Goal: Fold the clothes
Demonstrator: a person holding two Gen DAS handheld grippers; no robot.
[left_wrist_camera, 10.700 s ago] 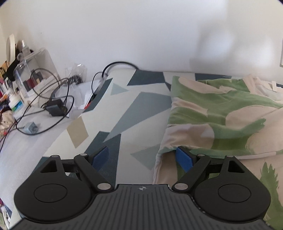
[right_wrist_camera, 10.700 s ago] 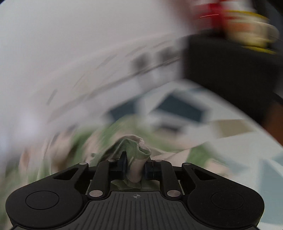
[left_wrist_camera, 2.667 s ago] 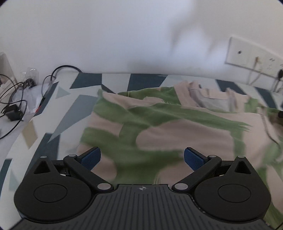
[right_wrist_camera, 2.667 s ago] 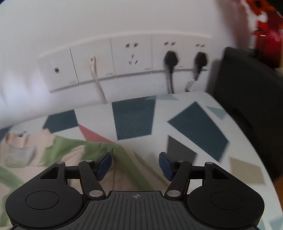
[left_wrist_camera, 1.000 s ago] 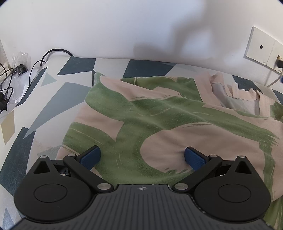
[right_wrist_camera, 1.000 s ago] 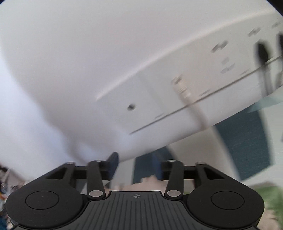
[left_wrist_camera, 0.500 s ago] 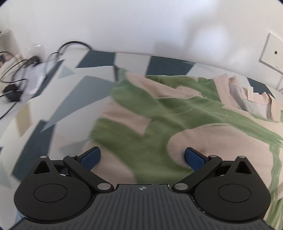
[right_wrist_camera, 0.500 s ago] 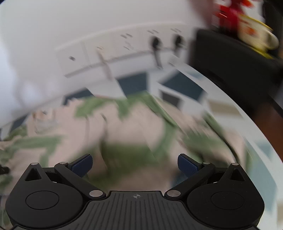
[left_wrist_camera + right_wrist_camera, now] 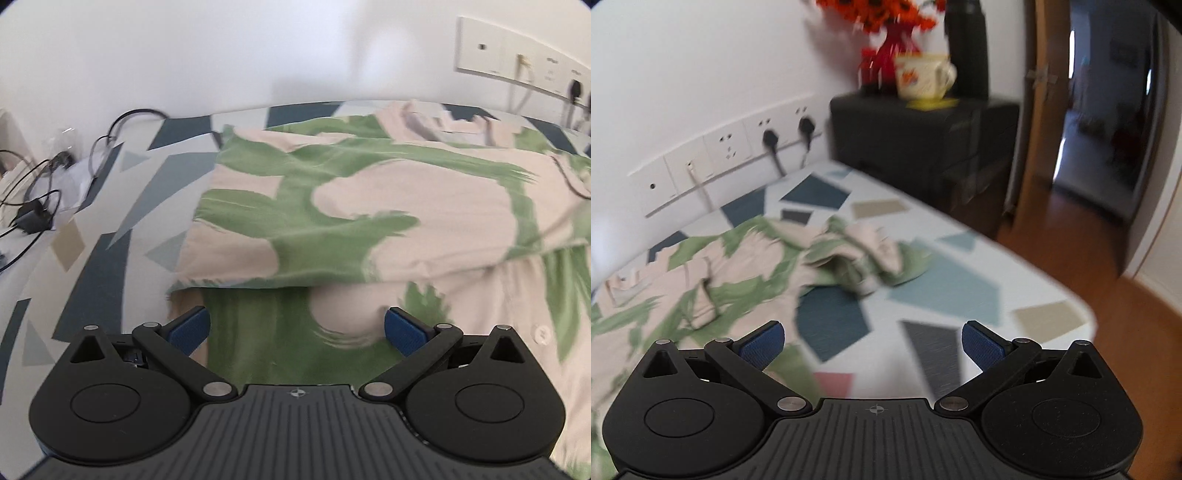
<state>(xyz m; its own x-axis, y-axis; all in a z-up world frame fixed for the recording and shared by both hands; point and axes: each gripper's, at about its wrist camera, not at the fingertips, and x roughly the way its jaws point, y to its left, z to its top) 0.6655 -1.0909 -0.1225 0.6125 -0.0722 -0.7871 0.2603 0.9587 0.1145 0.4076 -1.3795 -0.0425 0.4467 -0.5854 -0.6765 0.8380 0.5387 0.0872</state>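
Note:
A beige shirt with a green leaf print (image 9: 369,206) lies on the patterned table, its left part folded over itself with the fold edge just ahead of my left gripper (image 9: 295,326). That gripper is open and empty, low over the shirt's lower part. In the right wrist view the shirt (image 9: 713,273) spreads left, and a crumpled sleeve (image 9: 864,258) is bunched near the middle of the table. My right gripper (image 9: 873,343) is open and empty above the bare tablecloth, right of the shirt.
Black cables and a charger (image 9: 37,214) lie at the table's left. A wall socket strip (image 9: 731,151) with plugs runs behind. A black cabinet (image 9: 923,140) with a mug and red flowers stands at the far right. The table's right edge (image 9: 1052,284) drops to a wooden floor.
My left gripper has drawn back toward the shirt's near part. My right gripper has swung right, now over bare tablecloth facing the crumpled sleeve. Both stay open.

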